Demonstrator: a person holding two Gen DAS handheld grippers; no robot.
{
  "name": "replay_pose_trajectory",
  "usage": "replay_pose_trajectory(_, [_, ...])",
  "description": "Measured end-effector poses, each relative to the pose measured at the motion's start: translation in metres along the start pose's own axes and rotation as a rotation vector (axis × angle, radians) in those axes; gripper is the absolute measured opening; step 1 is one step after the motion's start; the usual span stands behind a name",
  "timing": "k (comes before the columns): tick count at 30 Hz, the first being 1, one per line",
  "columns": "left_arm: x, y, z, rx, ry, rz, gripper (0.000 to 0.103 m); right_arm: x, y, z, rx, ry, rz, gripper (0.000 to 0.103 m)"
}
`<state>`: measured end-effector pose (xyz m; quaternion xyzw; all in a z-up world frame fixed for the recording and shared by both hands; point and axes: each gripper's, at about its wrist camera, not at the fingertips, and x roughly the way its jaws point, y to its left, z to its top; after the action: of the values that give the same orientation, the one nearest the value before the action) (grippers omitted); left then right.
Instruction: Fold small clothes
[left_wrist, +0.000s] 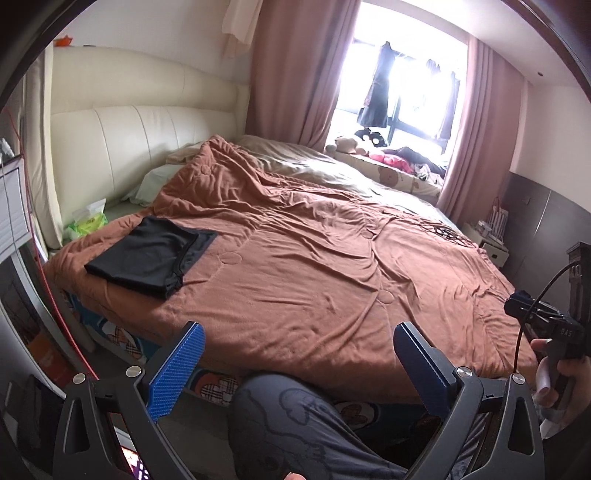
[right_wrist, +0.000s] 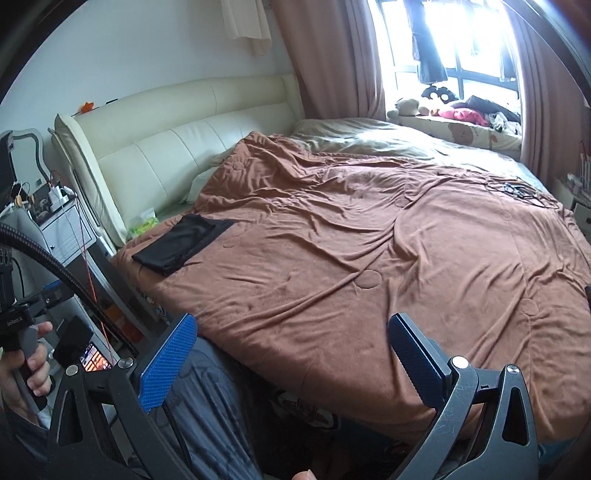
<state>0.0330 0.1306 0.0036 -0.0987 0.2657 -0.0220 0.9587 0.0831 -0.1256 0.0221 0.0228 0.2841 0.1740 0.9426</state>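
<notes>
A black garment (left_wrist: 147, 254) lies folded flat on the brown duvet (left_wrist: 314, 266) near the bed's left edge, close to the headboard; the right wrist view shows the black garment (right_wrist: 181, 243) too. My left gripper (left_wrist: 299, 339) is open, held low at the foot of the bed, well short of the garment, with nothing between its blue pads (left_wrist: 177, 369). My right gripper (right_wrist: 291, 332) is open too, over the duvet's (right_wrist: 369, 258) near edge and holding nothing. Each hand appears in the other's view: the hand on the right gripper's handle (left_wrist: 554, 376) and the hand on the left gripper's handle (right_wrist: 33, 365).
A cream padded headboard (left_wrist: 140, 136) backs the bed. A green tissue pack (left_wrist: 88, 221) sits beside the pillow. The person's knee in grey trousers (left_wrist: 295, 417) is below the grippers. Cables and small dark items (right_wrist: 517, 190) lie on the far right of the duvet. A window seat (left_wrist: 399, 162) holds soft toys.
</notes>
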Motion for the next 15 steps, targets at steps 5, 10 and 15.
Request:
replay_pose_trajectory(5, [-0.01,-0.013,-0.018,0.013,-0.018,-0.001,0.103,-0.02,-0.006,-0.017,-0.004,-0.029,-0.012,0.103])
replay_pose_trajectory(10, [-0.015,-0.028,-0.032,0.053,-0.027,-0.005,0.103,-0.033,-0.007,-0.034,-0.007,-0.039,-0.028,0.103])
replay_pose_trajectory(15, [-0.017,-0.033,-0.041,0.057,-0.023,-0.021,0.103,-0.042,-0.004,-0.042,-0.008,-0.049,-0.062,0.103])
